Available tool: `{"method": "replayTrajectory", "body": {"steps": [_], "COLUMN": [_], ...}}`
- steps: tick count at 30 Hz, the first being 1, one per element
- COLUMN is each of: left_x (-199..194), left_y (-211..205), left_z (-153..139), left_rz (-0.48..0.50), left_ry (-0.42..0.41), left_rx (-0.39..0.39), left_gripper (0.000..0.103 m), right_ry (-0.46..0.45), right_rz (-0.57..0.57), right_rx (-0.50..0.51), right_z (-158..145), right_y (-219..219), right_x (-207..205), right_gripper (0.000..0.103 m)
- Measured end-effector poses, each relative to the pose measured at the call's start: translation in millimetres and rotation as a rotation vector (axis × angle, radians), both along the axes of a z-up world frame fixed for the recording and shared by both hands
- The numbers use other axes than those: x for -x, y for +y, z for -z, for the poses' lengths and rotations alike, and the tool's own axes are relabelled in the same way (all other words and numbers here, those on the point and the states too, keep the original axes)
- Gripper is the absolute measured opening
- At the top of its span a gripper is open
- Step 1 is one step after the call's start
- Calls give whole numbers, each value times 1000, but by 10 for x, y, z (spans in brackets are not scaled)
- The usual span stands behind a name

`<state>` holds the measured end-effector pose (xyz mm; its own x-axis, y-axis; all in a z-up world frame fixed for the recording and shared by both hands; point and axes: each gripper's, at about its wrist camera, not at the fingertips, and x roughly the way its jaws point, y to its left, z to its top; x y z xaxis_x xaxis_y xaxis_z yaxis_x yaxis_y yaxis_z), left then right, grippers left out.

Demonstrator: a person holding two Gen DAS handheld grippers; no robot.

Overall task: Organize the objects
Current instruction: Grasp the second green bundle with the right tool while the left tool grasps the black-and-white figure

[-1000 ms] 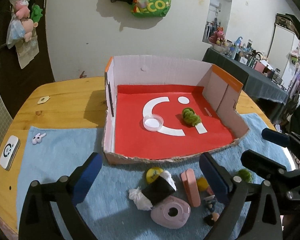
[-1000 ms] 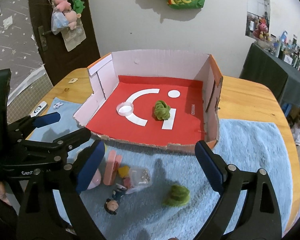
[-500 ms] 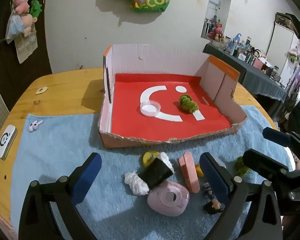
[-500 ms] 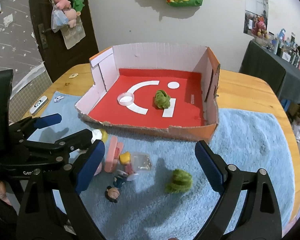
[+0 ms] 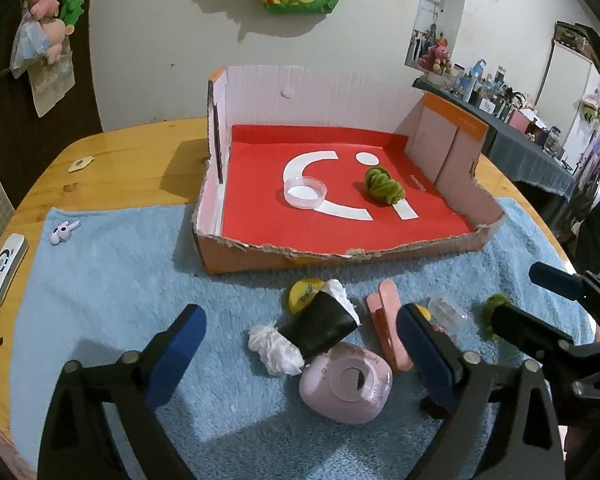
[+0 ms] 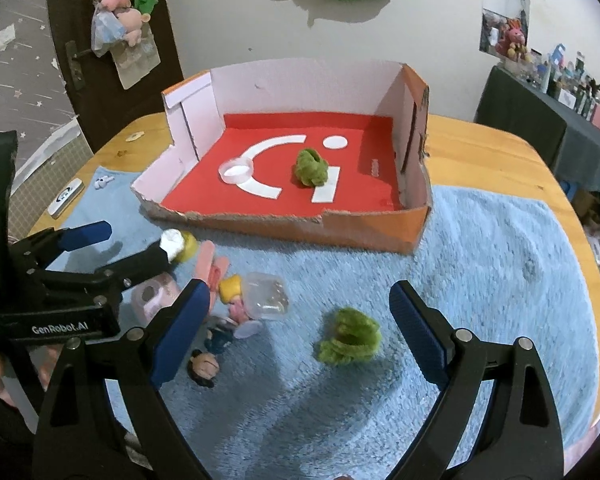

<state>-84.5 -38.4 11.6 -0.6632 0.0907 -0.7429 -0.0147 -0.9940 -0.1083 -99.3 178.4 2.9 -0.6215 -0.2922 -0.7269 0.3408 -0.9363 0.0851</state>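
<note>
A cardboard box with a red floor holds a clear round lid and a green fuzzy ball. On the blue towel in front lie a black-and-white sushi toy, a pink toy camera, a pink clip, a yellow disc and a clear cup. A second green fuzzy ball lies between my right gripper's open fingers. My left gripper is open and empty above the sushi toy. My right gripper is open and empty.
A small doll figure lies near the right gripper's left finger. A white earbud sits on the towel's far left and a white device on the wooden table. A wall stands behind the box.
Both grippers have pulled back and lower toward the towel, so the loose items look nearer. The green ball now lies between the right fingers. Nothing was grasped.
</note>
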Motion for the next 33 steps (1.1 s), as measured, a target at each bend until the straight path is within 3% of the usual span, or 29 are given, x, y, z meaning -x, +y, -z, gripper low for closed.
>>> {"method": "replayTrajectory", "body": {"steps": [4,9,13,23,29,33], "left_x": [6,5,12,34,27,30], "left_y": [2,4,-1,-28,-32,-34], "left_z": [40,86,116,188,201,198], "left_rz": [7,15,21,22,30,30], "left_ry": [-13,-25,-35,-52,-50,-50], "left_rx": [-6,-12,-23,-35,-51,-53], "left_gripper": [88,83,76,71,67,67], "right_ry": [-15,-25,-34,-65,-79,-83], "right_rz": [7,20,34,52,60,60], "right_rx": [-1,-3,-8,-27,-38,-35], "right_z": [66,128,174,309,382,388], "right_y": [35,89,135,195,202,214], "right_x": [-5,-11,0,-9,-29,-34], "right_gripper": [81,79,67,52,35,32]}}
